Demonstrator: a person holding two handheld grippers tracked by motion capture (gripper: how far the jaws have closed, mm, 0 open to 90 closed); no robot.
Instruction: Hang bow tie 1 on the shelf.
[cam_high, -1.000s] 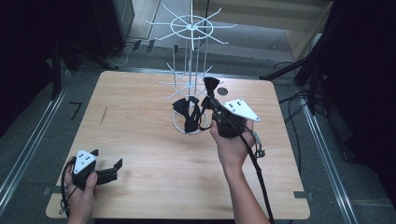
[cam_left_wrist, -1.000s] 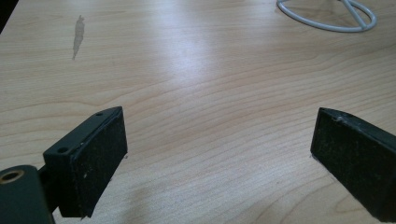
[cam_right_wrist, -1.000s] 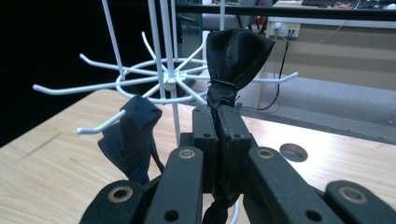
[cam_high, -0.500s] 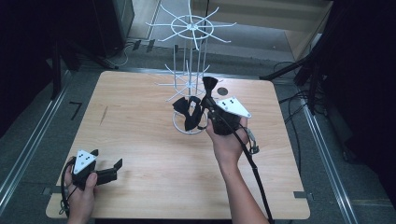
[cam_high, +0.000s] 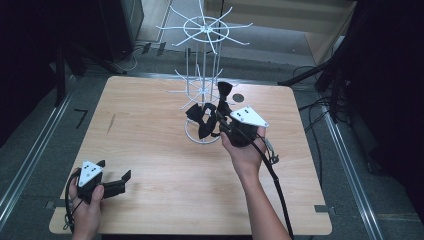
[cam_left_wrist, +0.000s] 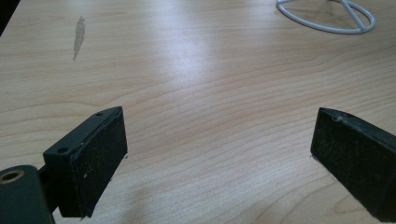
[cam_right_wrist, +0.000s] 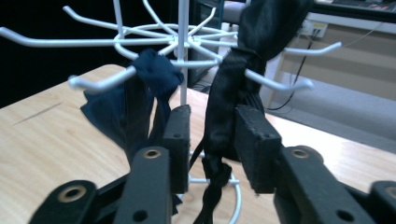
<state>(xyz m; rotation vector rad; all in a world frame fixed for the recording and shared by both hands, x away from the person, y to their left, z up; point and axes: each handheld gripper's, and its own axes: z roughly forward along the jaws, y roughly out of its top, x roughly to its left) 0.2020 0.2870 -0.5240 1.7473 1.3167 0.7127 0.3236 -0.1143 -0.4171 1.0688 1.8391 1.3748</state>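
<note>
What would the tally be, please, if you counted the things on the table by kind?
White wire rack: 1
Dark bow ties hanging on its hooks: 2, a black one and a navy one
Hand-held grippers: 2, left gripper and right gripper
Total: 5

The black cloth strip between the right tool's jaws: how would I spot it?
Find the white wire rack on the wooden table. On a lower hook hangs the black cloth strip, between the right tool's just-opened jaws. Its neighbour, the dark blue cloth, is bunched, not long and thin.
</note>
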